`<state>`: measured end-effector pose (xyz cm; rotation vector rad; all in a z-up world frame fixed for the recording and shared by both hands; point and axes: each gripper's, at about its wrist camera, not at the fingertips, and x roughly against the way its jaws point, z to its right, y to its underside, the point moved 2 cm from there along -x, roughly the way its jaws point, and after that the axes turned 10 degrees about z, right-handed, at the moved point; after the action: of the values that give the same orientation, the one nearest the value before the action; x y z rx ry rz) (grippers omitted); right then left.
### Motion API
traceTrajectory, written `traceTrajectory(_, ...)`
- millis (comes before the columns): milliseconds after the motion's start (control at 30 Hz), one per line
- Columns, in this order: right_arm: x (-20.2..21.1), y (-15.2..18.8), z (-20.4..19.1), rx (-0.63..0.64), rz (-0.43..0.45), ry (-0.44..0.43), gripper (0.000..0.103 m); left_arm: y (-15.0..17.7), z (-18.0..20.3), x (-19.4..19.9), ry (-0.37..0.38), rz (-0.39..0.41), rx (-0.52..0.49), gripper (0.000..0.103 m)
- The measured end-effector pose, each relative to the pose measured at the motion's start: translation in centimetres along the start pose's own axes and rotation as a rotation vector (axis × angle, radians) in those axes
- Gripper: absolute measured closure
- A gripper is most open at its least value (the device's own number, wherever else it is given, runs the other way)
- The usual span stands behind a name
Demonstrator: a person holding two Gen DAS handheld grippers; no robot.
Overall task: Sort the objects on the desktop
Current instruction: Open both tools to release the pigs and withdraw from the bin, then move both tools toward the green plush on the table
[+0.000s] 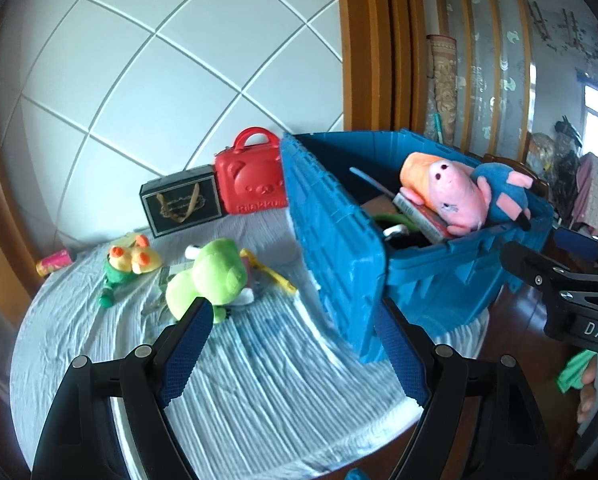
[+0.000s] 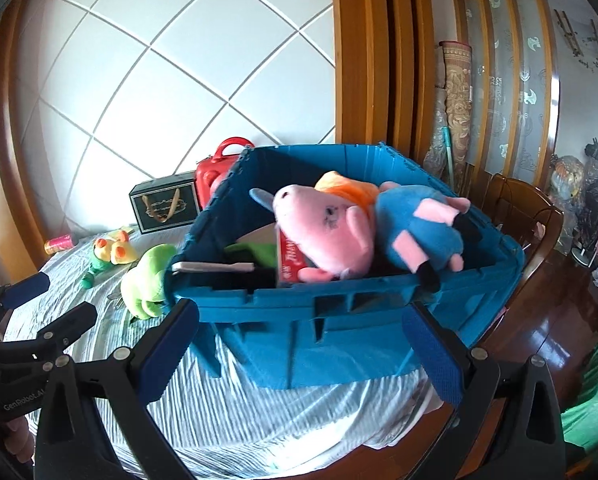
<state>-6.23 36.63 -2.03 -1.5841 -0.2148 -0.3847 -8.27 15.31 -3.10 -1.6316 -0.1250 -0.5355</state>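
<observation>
Left wrist view: the left gripper [image 1: 289, 344] stands with jaws spread and nothing between them, aimed at the striped pale-blue cloth-covered table [image 1: 259, 380]. The blue plastic storage crate [image 1: 439, 272] occupies the centre right of the frame, with its hinged lid flap [image 1: 331, 232] hanging open toward the middle. A pink plush pig [image 1: 455, 196] and a blue-bodied plush pig [image 1: 503, 192] already lie in the crate.

Step in hand, by judgement: sorting is partly complete, and both claws are between picks. The green plush frog [image 1: 207, 280] lies just beyond the left fingertip at centre left; it is the likely next pick. A yellow-and-green plush toy [image 1: 131, 260] lies further left.

Right wrist view: the right gripper [image 2: 303, 340] is spread wide and empty, facing the crate's near wall.

Clearance: the lid flap stands close beside the frog, limiting approach from the right of the frame. Open cloth fills the lower centre. The table edge runs along the lower right.
</observation>
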Motion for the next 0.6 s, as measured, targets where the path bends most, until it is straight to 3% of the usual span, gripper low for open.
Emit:
traceTrajectory(333, 2.4, 2.7, -11.1, 0.063, -0.030, -0.100, 0.000, 4.0, -8.4, 3.9, -0.095, -0.039, 0.076, 0.020)
traceTrajectory(600, 0.1, 3.4, -16.5, 0.125, -0.072, -0.196, 0.000, 5.3, -13.2, 2.8, -0.199, -0.076, 0.141, 0.020)
